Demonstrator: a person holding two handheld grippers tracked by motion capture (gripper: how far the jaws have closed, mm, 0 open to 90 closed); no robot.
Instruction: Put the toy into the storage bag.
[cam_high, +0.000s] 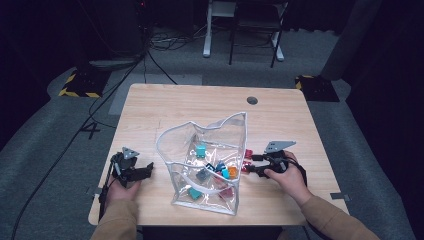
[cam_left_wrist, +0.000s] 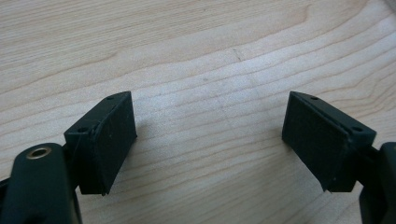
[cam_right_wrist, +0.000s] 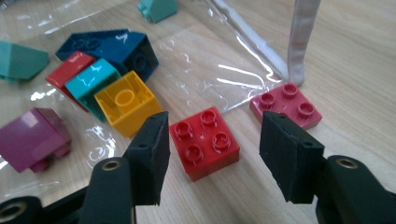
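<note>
- The right gripper (cam_right_wrist: 212, 154) has its jaws spread wide on either side of a red brick (cam_right_wrist: 204, 141), touching neither face; nothing is held yet.
- That red brick lies studs-up on the wooden surface (cam_high: 280, 107), just outside the clear bag (cam_high: 207, 160), with a pink brick (cam_right_wrist: 286, 105) near it toward 1 o'clock, beside the bag's white seam.
- The left gripper (cam_left_wrist: 210, 140) rests at about 9 o'clock from the bag, jaws wide apart over bare wood, holding nothing.
- Risk: the red brick sits skewed to the jaws, so closing as they stand would likely catch corners and twist or squirt it away.
- Risk: the left-hand jaw of the right gripper is close to the bag's plastic and the yellow brick (cam_right_wrist: 128, 102) behind it; a pinch may snag the film and drag the bag.
- Risk: the bag stands soft and unsupported, its mouth sagging; any push from the right could tip it, since the left gripper is well apart from it.
- The high view gives the whole layout: bag in the middle, grippers at 9 and 3 o'clock, bricks heaped inside.
- The right gripper view gives what that one cannot: stud pattern, the brick's skew, and which bricks lie inside the film.
</note>
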